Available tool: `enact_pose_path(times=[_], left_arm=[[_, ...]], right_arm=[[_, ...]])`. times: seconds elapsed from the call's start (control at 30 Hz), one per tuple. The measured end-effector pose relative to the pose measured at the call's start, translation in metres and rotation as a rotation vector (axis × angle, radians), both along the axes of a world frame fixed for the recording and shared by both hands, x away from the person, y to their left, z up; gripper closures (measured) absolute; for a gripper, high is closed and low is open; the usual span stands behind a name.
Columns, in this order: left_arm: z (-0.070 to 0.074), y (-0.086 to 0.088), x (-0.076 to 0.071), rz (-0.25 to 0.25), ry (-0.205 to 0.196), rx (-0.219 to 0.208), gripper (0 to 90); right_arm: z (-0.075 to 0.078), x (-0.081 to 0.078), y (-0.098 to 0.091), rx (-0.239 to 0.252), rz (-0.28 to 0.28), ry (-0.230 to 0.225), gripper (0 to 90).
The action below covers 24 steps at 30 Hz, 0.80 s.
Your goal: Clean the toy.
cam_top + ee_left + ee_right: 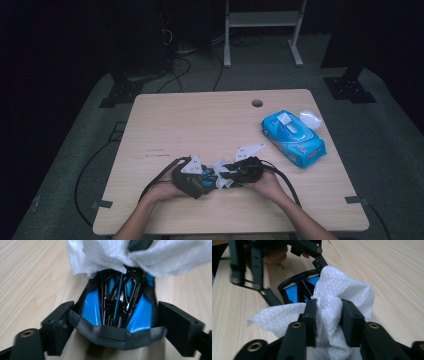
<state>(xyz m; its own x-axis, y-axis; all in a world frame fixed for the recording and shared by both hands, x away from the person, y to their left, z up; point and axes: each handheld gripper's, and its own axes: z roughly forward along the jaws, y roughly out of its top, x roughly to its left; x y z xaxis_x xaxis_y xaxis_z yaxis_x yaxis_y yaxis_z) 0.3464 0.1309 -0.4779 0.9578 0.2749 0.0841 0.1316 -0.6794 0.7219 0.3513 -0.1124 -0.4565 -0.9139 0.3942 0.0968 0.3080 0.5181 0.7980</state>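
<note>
A blue-and-black toy [117,305], shaped like a small car, lies on the wooden table [200,125] near its front edge. My left gripper [117,317] clamps it from both sides, one jaw against each flank. A crumpled white wipe [342,287] is bunched between the jaws of my right gripper [328,312] and drapes over the far end of the toy [294,290]. In the high view the two grippers, left [200,179] and right [231,174], meet nose to nose with the wipe [220,175] between them.
A blue pack of wet wipes [294,138] lies at the right of the table, with a small white object [311,119] just behind it. A cable hole [257,103] sits near the far edge. Cables trail from both grippers towards the front corners.
</note>
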Motion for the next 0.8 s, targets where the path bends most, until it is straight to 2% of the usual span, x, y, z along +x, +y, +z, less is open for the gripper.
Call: enact_pose_path(times=[0.07, 0.13, 0.17, 0.23, 0.43, 0.47, 0.6, 0.7, 0.8], left_arm=[[0.001, -0.001, 0.001, -0.003, 0.009, 0.005, 18.9], [0.001, 0.000, 0.001, -0.004, 0.014, -0.008, 19.5], [0.001, 0.000, 0.001, -0.001, 0.017, -0.014, 19.6], [0.000, 0.001, 0.001, 0.003, 0.016, -0.017, 19.7], [0.000, -0.001, 0.000, 0.015, 0.011, -0.018, 19.8], [0.000, -0.002, 0.000, 0.017, 0.011, -0.016, 19.7], [0.000, -0.008, 0.000, 0.028, 0.001, -0.018, 19.8], [0.000, -0.013, 0.000, 0.038, 0.002, -0.020, 19.8], [0.000, -0.012, 0.002, 0.049, 0.001, -0.016, 19.7]], right_arm=[[0.000, 0.000, -0.002, 0.012, 0.001, 0.004, 72.4], [-0.001, 0.000, -0.005, 0.025, 0.000, 0.008, 75.4], [-0.001, 0.000, -0.006, 0.034, -0.004, 0.011, 80.2], [0.000, 0.001, -0.010, 0.023, -0.010, 0.007, 81.8], [-0.001, -0.004, -0.031, -0.097, -0.040, -0.032, 82.5], [-0.002, -0.005, -0.036, -0.103, -0.050, -0.031, 82.4], [-0.002, -0.007, -0.045, -0.078, -0.070, -0.013, 82.5], [-0.001, -0.010, -0.030, -0.043, -0.030, -0.022, 82.5], [0.000, -0.010, -0.023, -0.034, -0.019, -0.038, 82.5]])
